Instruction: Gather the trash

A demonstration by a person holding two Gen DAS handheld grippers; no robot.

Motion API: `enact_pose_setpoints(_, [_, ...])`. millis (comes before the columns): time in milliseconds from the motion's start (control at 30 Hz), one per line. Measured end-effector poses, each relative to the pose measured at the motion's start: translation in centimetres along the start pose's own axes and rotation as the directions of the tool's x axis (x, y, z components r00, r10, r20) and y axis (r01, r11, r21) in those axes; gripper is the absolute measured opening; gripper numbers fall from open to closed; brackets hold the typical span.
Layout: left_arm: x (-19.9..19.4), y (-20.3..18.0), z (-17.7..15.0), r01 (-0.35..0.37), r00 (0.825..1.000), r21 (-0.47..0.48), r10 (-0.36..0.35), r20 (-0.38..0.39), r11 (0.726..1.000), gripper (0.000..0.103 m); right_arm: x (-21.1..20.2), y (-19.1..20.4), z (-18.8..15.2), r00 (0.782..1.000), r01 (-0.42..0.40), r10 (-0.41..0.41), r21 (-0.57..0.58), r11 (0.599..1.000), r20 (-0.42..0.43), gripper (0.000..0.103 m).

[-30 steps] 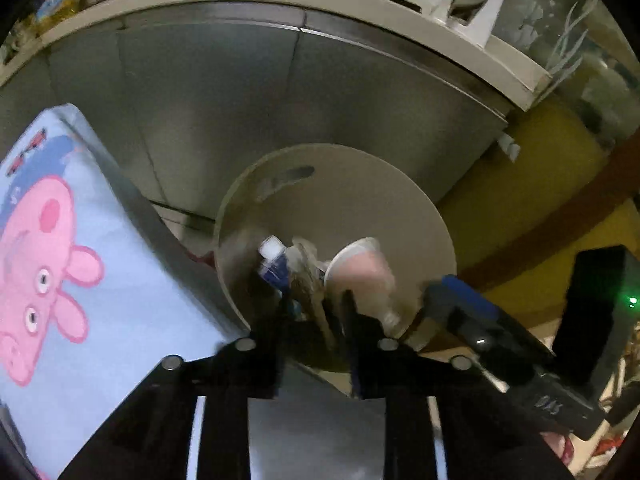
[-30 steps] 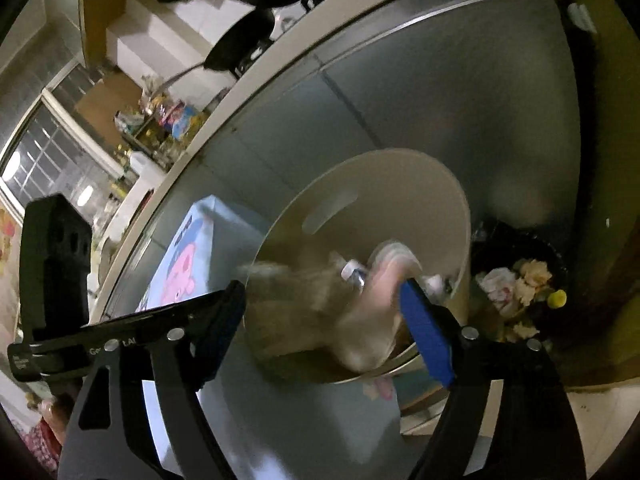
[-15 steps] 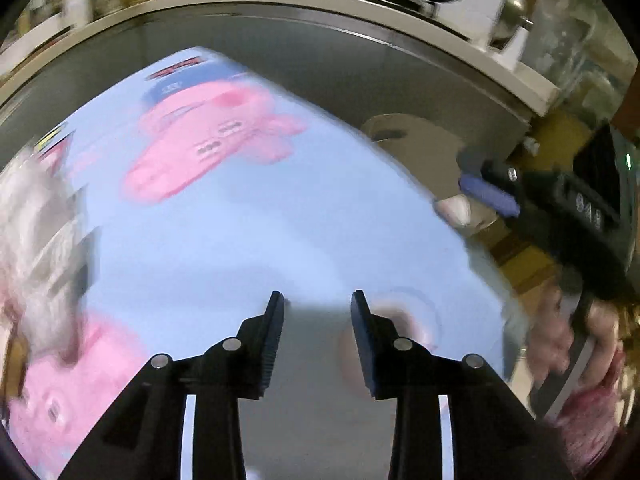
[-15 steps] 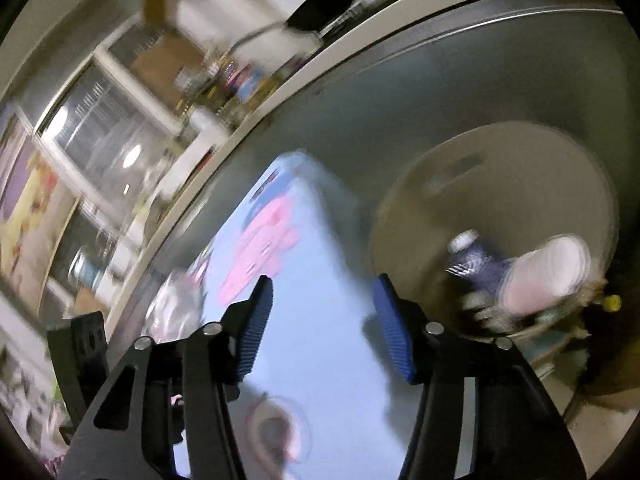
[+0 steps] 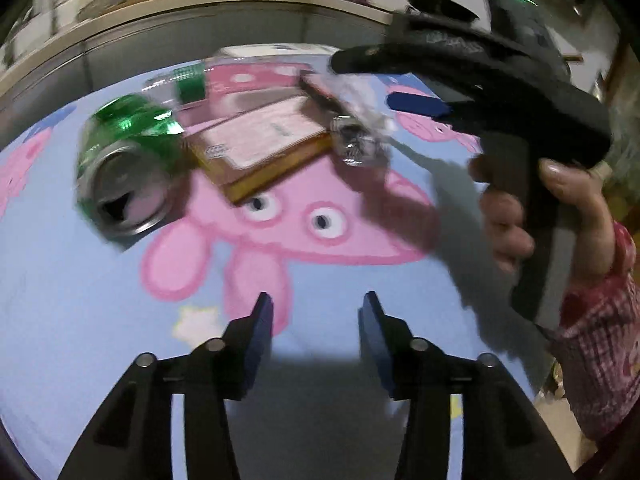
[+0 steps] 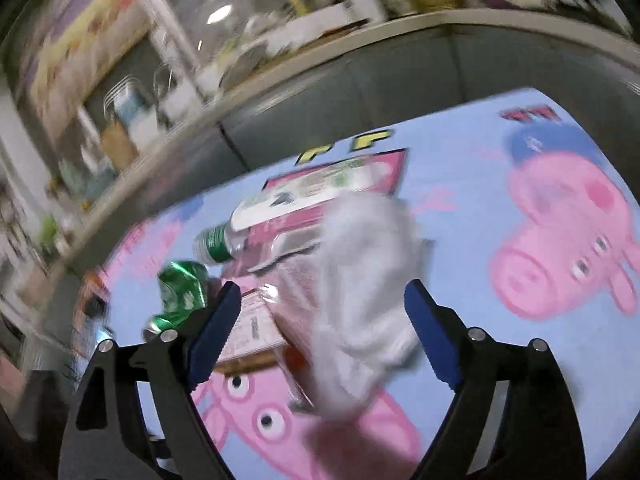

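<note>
Right fingers point(image 6: 428, 332) opening, crumpled white wrapper point(image 6: 364, 292) between them, untouched

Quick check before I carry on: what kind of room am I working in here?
Most likely a home kitchen. A long counter crowded with jars and bottles runs behind the table, a dark pan sits up on it, and the table itself wears a child's cartoon-pig tablecloth strewn with a green can and other trash.

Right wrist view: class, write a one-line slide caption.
Right gripper opening over a white crumpled wrapper, beside a green can and plastic bottle on a cartoon-pig tablecloth.
</note>
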State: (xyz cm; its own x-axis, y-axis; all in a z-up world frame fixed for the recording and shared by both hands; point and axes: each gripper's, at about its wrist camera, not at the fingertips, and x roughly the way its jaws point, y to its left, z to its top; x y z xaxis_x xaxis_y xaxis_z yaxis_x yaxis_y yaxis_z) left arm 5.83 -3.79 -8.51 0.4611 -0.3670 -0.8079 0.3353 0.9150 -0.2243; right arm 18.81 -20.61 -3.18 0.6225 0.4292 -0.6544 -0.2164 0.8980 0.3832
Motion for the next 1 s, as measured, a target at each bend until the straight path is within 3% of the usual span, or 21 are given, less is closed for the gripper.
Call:
enact_pose_setpoints(33, [-0.1, 0.4, -0.1, 0.005, 1.0, -0.011, -0.005, 0.001, 1.0, 0.051, 0.8, 0.7, -0.1, 1.0, 0.026, -0.027, -0.032, 0.999, -0.016, 0.082])
enact_pose_setpoints(100, [-0.4, 1.0, -0.2, 0.018, 1.0, -0.026, -0.018, 0.005, 1.0, 0.051, 1.8, 0.9, -0.1, 0.996, 0.08, -0.081, -0.036, 0.996, -0.033, 0.06])
enact_pose_setpoints(133, [-0.5, 1.3, -0.2, 0.02, 1.0, -0.033, -0.02, 0.009, 0.999, 0.051, 1.6, 0.2, -0.4, 0.997, 0.067, -0.066, 0.004, 0.998, -0.041, 0.04])
enact_pose_setpoints(167, [-0.7, 1.6, -0.1, 0.027, 1.0, -0.035, -0.027, 0.016, 0.999, 0.051, 0.9, -0.8, -0.9, 0.999, 0.035, -0.033, 0.061, 0.998, -0.036, 0.03])
enact_pose_setpoints(267, [-0.9, 1.7, 0.4, 0.064, 0.997, -0.036, -0.063, 0.032, 0.997, 0.051, -2.1, -2.9, -2.5, 1.0, 0.013, -0.014, 0.127, 0.992, 0.009, 0.012])
enact_pose_setpoints(333, [-0.9, 1.7, 1.0, 0.098, 0.995, -0.038, -0.097, 0.037, 0.994, 0.051, -4.5, -4.4, -4.2, 0.999, 0.019, -0.023, 0.152, 0.988, 0.025, 0.01])
enact_pose_setpoints(500, [-0.8, 1.0, 2.8, 0.222, 0.975, -0.073, -0.22, 0.037, 0.972, 0.053, -9.0, -6.2, -9.6, 0.999, 0.023, -0.027, 0.179, 0.984, 0.019, 0.015])
enact_pose_setpoints(533, [-0.4, 0.5, 3.2, 0.233, 0.972, -0.073, -0.231, 0.036, 0.97, 0.054, -9.7, -6.5, -10.8, 0.999, 0.031, -0.034, 0.193, 0.981, 0.01, 0.028])
enact_pose_setpoints(567, [0.3, -1.0, 4.2, 0.241, 0.97, -0.069, -0.239, 0.035, 0.968, 0.055, -10.3, -6.8, -11.8, 0.999, 0.05, -0.052, 0.212, 0.976, 0.007, 0.053])
enact_pose_setpoints(633, [0.4, -2.6, 4.7, 0.252, 0.968, -0.046, -0.251, 0.029, 0.967, 0.058, -11.8, -7.3, -13.6, 0.995, 0.08, -0.094, 0.246, 0.966, 0.045, 0.063])
enact_pose_setpoints(1000, [2.5, -9.0, 6.4, 0.316, 0.948, 0.052, -0.313, -0.056, 0.947, 0.062, -16.5, -10.4, -18.1, 0.988, 0.111, -0.139, 0.3, 0.948, 0.074, 0.065])
